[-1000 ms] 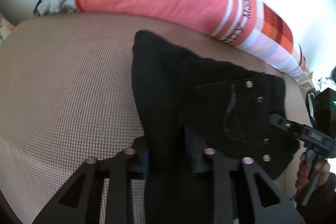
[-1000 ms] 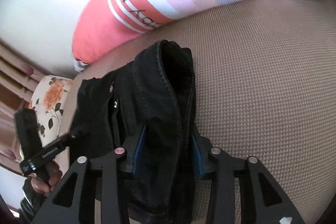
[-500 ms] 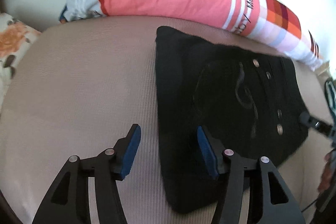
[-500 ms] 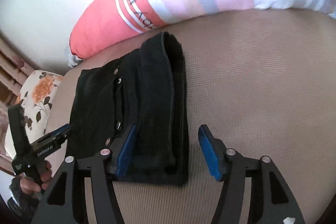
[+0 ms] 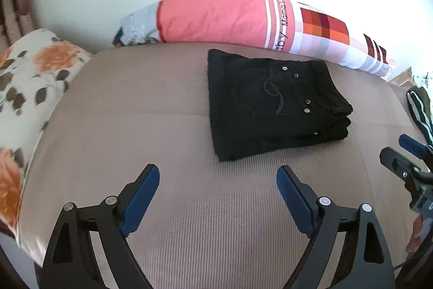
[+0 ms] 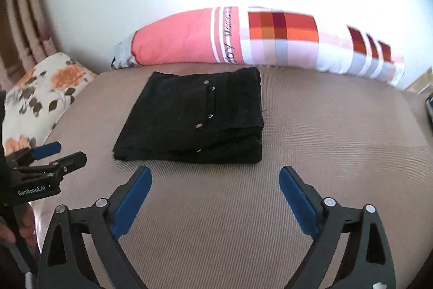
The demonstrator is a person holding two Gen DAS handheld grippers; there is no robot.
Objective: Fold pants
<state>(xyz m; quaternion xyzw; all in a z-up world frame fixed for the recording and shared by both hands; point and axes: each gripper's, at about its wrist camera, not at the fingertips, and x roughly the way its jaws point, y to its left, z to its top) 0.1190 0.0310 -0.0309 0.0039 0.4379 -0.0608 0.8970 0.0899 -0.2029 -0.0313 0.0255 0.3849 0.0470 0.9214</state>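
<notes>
both grippers, left [image 5: 217, 178] and right [image 6: 215, 179], have just spread their jaws and backed off empty from the black pants [image 5: 273, 102], which lie folded square on the tan cushion [image 5: 135, 113], apparently finished.

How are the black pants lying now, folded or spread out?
Folded. The black pants lie as a compact rectangle on the beige cushion, with stacked layers showing at the near edge.
</notes>
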